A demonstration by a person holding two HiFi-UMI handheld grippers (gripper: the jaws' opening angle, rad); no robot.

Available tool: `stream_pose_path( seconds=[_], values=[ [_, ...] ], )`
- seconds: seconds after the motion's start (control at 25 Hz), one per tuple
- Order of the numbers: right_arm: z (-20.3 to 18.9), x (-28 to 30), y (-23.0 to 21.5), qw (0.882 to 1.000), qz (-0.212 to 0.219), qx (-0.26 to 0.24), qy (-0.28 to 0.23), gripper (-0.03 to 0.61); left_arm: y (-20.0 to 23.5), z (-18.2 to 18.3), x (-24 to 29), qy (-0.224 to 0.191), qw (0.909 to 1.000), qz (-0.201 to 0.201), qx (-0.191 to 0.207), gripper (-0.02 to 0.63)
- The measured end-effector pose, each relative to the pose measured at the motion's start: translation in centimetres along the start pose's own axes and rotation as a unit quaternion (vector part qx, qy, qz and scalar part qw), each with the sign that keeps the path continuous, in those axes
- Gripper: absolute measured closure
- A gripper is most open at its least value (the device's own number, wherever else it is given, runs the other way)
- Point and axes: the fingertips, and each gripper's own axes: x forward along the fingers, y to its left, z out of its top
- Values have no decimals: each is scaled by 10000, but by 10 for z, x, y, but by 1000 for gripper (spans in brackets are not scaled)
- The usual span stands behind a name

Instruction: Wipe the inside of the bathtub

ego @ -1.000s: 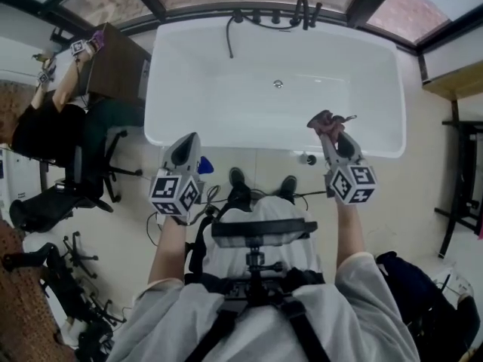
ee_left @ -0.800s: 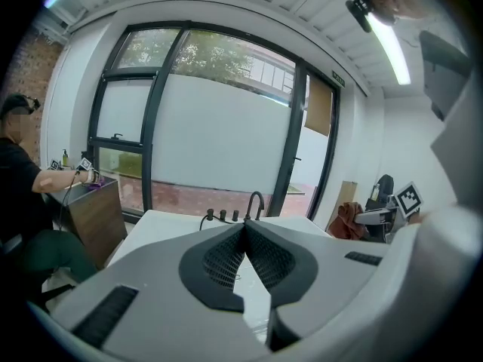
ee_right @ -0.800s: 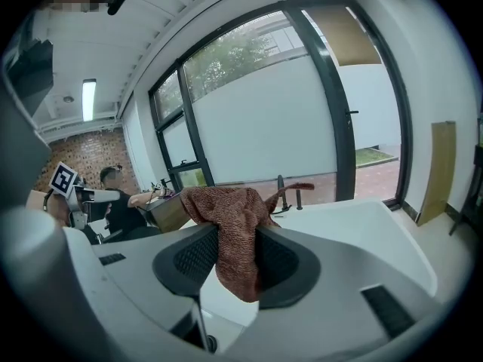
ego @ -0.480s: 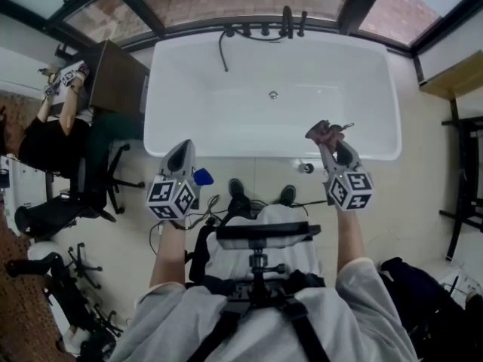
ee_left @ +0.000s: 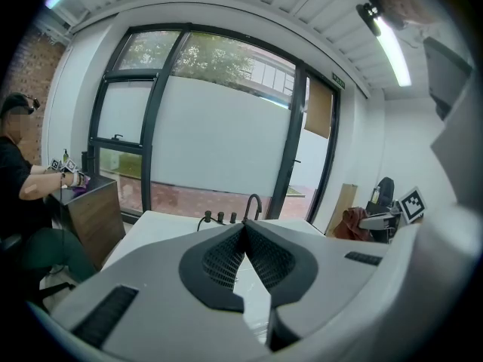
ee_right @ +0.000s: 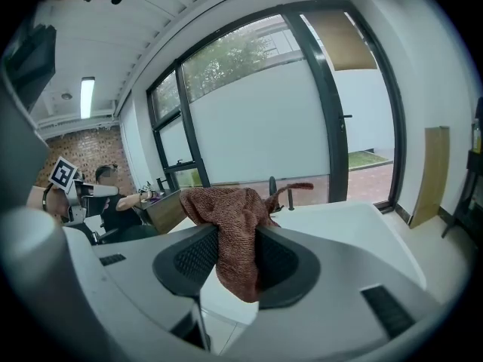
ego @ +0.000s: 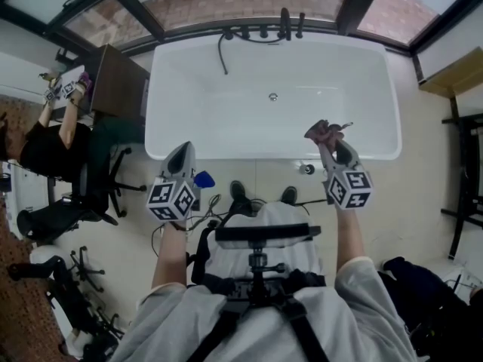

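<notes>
The white bathtub (ego: pixel 181 66) lies ahead of me, with a drain (ego: pixel 273 96) in its floor and a dark faucet (ego: pixel 285 23) on its far rim. My right gripper (ego: pixel 326 143) hovers over the near rim at the right, shut on a reddish-brown cloth (ego: pixel 324 132) (ee_right: pixel 235 228) that bunches between the jaws and hangs below them. My left gripper (ego: pixel 181 157) (ee_left: pixel 244 228) is held over the near rim at the left, shut with nothing in it.
A dark wooden cabinet (ego: pixel 115 78) stands left of the tub. A person in black (ego: pixel 45 142) sits on an office chair (ego: pixel 75 202) at far left. A blue object (ego: pixel 202 178) lies on the floor near my feet. A black frame (ego: pixel 462 172) stands at right.
Over the last second the view shifted a little and the tub sits slightly higher in the picture. Both grippers stay in nearly the same places, and the cloth stays gripped.
</notes>
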Motion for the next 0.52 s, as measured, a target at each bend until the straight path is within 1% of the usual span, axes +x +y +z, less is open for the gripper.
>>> stream_pose_path(
  seconds=[0.2,0.52],
  values=[
    [5,2,2,10000,14,-33,-23,433,-1,0,1,17,10000,-30,18,606],
    [0,6,8,10000,14,-36,48,433,2,-5,3,59,10000,-64,-18,606]
  ],
)
